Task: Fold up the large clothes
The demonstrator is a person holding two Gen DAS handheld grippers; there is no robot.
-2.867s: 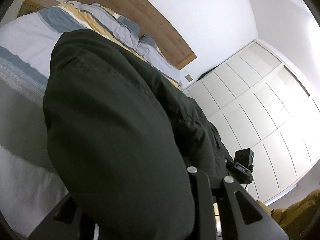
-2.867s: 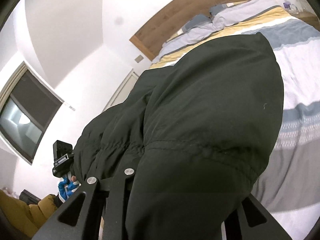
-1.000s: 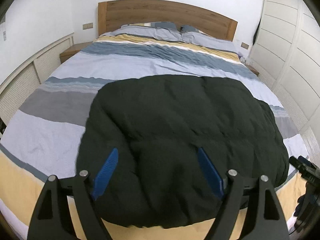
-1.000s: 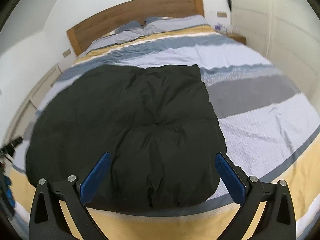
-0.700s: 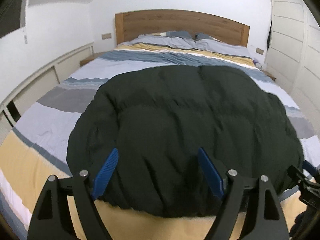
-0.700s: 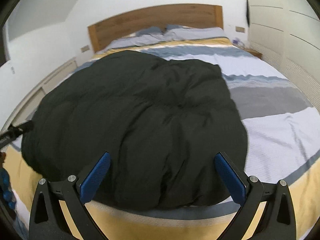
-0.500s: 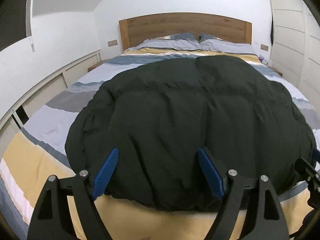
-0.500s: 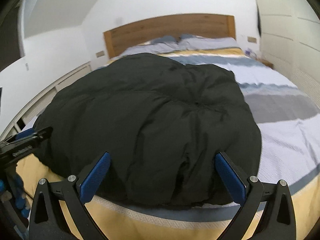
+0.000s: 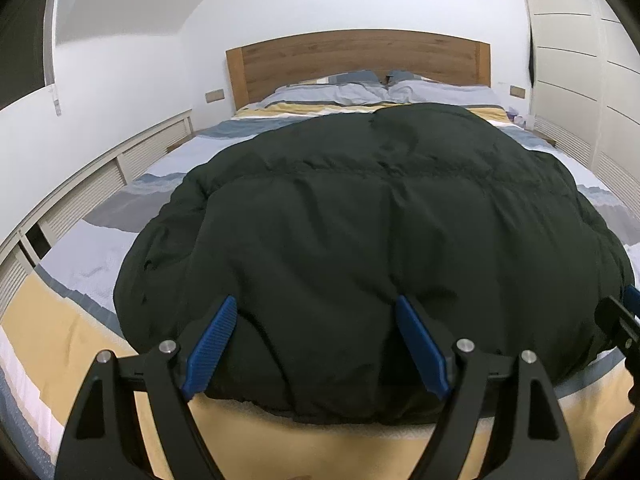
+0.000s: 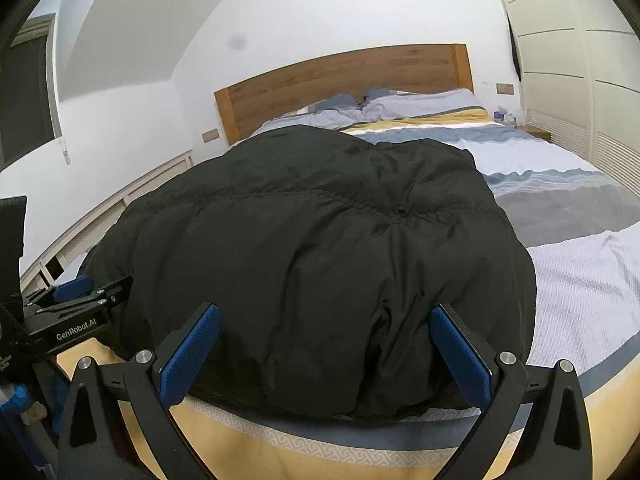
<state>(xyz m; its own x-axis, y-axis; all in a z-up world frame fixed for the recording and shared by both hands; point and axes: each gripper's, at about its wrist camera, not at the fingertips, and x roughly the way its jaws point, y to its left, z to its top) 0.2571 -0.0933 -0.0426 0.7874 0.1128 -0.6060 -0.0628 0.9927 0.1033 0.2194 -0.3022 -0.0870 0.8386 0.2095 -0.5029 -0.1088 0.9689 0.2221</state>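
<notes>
Dark jacket spread on the bed, both tongs wide apart and empty.

The bed [image 9: 92,264], under a striped cover, carries the puffy jacket [image 9: 372,232] across its foot end, hem just inside the near edge. The left gripper [image 9: 316,344] and right gripper [image 10: 326,356] sit at that hem, jaws spread wide, blue pads [image 10: 188,354] on either side of the fabric without pinching it.

The only readable text is "GenRobot.AI", printed in pale letters on the black body of the left gripper [image 10: 76,300], seen in the right wrist view just left of the dark padded jacket [image 10: 320,248].
</notes>
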